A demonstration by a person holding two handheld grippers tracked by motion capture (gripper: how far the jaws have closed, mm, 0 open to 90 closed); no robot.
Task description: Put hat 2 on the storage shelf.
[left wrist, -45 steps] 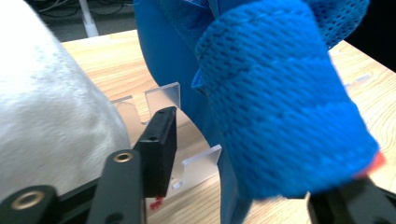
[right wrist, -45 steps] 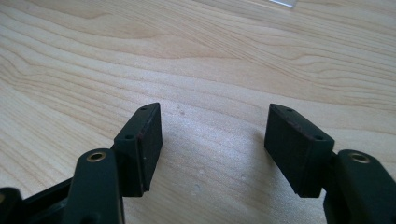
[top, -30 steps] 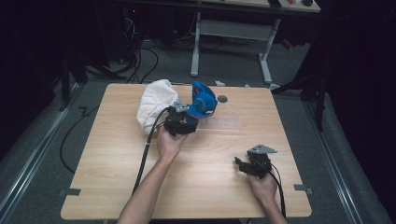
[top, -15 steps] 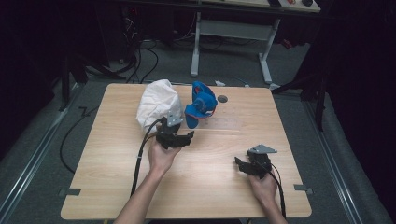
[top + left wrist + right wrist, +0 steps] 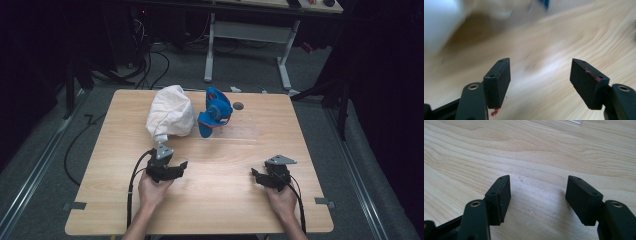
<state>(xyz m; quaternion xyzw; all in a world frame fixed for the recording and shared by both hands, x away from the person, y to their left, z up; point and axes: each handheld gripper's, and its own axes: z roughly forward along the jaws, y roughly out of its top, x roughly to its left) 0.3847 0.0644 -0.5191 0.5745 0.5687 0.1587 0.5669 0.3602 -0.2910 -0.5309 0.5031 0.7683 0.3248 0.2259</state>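
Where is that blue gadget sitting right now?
In the high view the blue gadget stands near the far edge of the wooden table, just right of the white cloth bundle and beside a small dark hole.

Dim room, light falls mostly on the table (image 5: 215,200): light wood-grain top, rounded corners, small dark round hole (image 5: 238,106) near the far edge. Grey carpet floor (image 5: 40,170) around it. Black cables (image 5: 145,65) loop on the floor at far left. Behind, a white-legged desk frame (image 5: 250,35). Right side and far corners very dark.
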